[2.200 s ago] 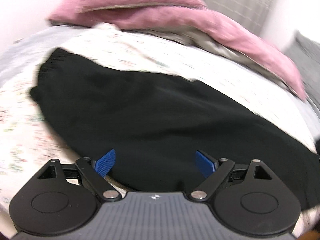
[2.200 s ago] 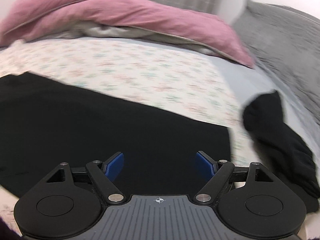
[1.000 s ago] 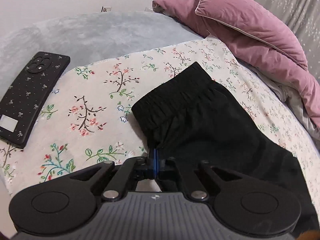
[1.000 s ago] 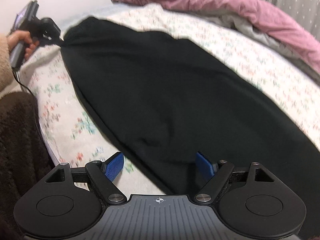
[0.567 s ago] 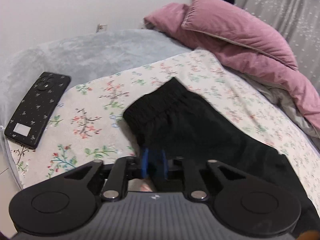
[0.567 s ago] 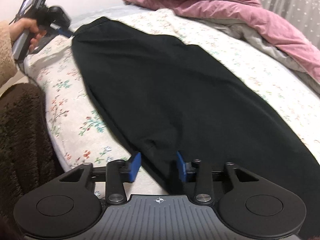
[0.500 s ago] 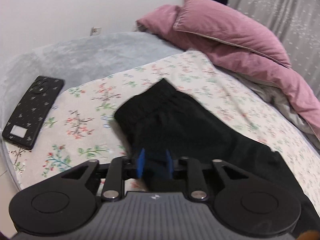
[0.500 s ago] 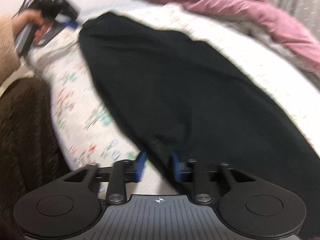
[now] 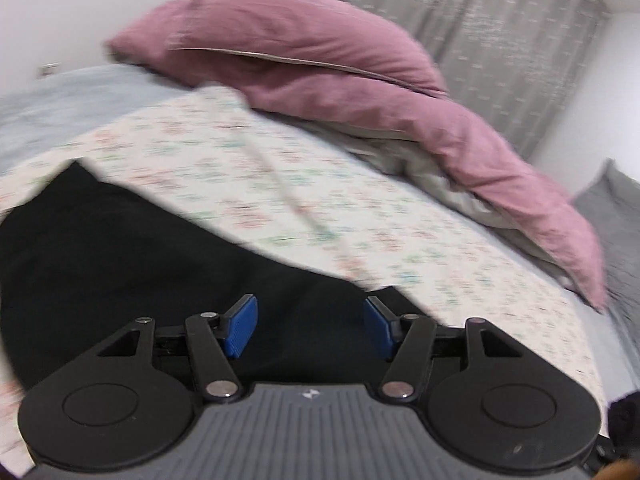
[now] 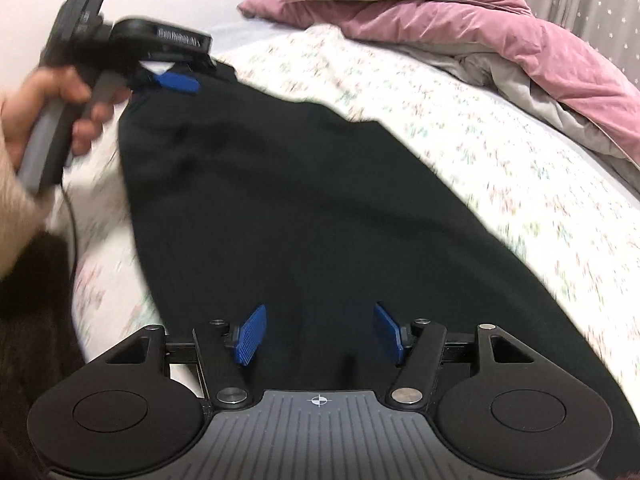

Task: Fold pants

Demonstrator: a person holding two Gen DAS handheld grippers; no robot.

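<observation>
**Both grippers let go of the black pants**

The floral sheet (image 10: 520, 184) covers most of the bed, with the pink duvet (image 9: 360, 80) heaped along its far side, a grey curtain (image 9: 500, 20) behind it and a grey blanket (image 9: 612, 216) at the right edge of the left wrist view. The black pants (image 10: 300, 208) lie spread flat on the sheet in a long band, running from the left gripper at one end to under the right gripper at the other.

Half a second ago both pairs of blue pads were nearly closed on the fabric; now they stand wide apart with nothing between them. The right gripper (image 10: 320, 334) hovers over the near part of the pants, its jaws spread, dark cloth showing between the pads. The left gripper (image 9: 309, 327) has swung away from the phone and the waistband corner it pinched earlier and now looks across the pants toward the duvet; its jaws are also wide. In the right wrist view the left hand (image 10: 40, 116) grips that tool's handle above the far end of the pants. Both views are motion-blurred.
</observation>
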